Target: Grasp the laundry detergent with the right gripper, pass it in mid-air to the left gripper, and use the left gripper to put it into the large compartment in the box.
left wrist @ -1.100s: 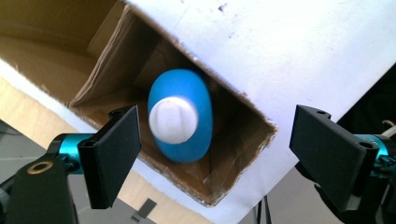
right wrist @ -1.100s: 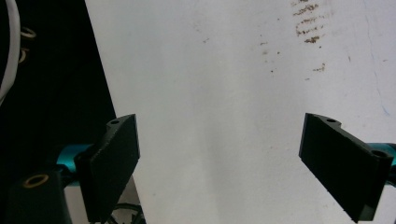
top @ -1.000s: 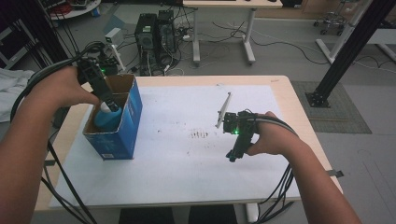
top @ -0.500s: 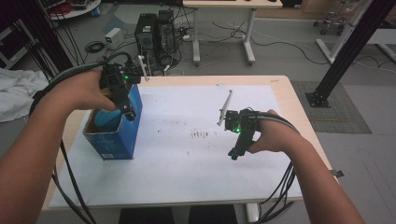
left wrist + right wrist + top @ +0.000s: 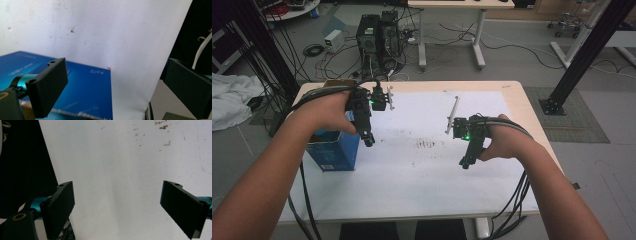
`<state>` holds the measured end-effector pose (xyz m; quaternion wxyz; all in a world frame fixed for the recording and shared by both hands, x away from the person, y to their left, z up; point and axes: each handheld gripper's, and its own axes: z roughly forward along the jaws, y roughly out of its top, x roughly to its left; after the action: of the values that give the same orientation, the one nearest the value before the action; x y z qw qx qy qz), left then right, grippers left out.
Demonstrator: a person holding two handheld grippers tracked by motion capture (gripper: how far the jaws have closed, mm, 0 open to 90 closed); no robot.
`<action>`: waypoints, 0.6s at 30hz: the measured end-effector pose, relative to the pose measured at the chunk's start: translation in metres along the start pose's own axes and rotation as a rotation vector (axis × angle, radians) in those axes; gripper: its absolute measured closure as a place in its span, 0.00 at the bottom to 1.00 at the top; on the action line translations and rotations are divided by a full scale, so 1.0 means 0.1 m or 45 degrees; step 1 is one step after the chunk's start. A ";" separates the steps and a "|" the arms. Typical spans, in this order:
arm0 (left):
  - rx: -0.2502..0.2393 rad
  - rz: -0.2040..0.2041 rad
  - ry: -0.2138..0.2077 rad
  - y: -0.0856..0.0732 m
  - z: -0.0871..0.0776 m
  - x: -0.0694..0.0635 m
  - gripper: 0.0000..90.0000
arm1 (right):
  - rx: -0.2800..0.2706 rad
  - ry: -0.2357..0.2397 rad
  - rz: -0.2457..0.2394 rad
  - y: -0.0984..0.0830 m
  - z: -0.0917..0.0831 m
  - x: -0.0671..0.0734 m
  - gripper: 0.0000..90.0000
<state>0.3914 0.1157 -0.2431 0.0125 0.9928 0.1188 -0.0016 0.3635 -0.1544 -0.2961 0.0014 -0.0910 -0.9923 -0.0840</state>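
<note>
The blue box point(image 5: 334, 147) stands at the left edge of the white sheet point(image 5: 422, 175) on the table point(image 5: 522, 100). A second ago the left gripper point(image 5: 368, 141) was inside it; now it hangs just outside the box's right wall, its jaws having just been opening, wide and empty, so the drop-off looks finished. The right gripper point(image 5: 465, 162) hovers wide and empty over bare sheet, with ample room between them.
</note>
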 end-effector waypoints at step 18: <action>-0.020 0.047 0.001 0.12 0.13 -0.03 0.06 | 0.006 0.008 0.013 0.02 0.01 -0.04 0.13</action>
<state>0.3913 0.1034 -0.2556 0.0201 0.9947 0.1006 -0.0001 0.3683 -0.1528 -0.2972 0.0050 -0.0957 -0.9920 -0.0819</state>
